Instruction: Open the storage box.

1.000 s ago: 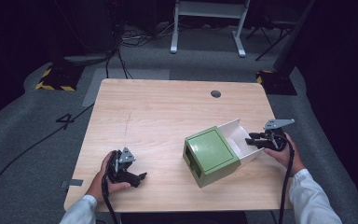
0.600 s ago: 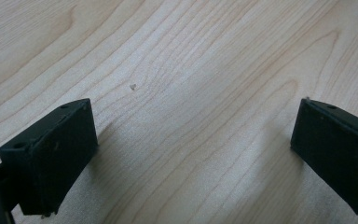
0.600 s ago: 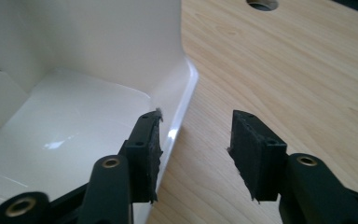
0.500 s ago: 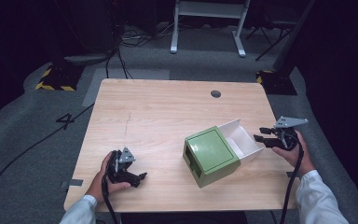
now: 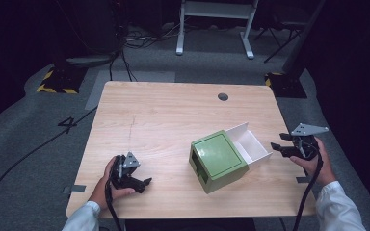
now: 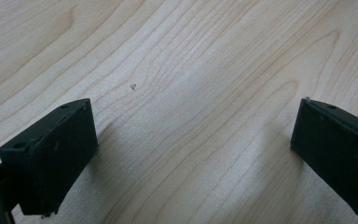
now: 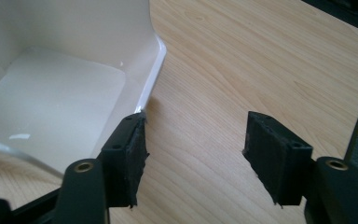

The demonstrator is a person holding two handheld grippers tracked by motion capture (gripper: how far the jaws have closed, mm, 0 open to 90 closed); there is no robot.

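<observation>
A green box (image 5: 218, 160) sits on the wooden table (image 5: 173, 115), with its white drawer (image 5: 250, 144) pulled out toward the right. The drawer (image 7: 51, 98) looks empty inside. My right gripper (image 5: 280, 144) hovers just right of the drawer's end; its jaws have just been opening and stand apart with only bare table between them (image 7: 193, 158). My left gripper (image 5: 142, 183) rests near the table's front left, held in a hand, open over bare wood (image 6: 191, 140).
A dark round cable hole (image 5: 223, 96) sits near the table's far edge. Beyond the table are grey floor, cables and a white stand's legs (image 5: 212, 29). A yellow-black striped marker (image 5: 58, 89) lies on the floor at the left.
The right gripper let go of the drawer's end, opened, and drew back to the right and slightly up. The left gripper stayed put.
</observation>
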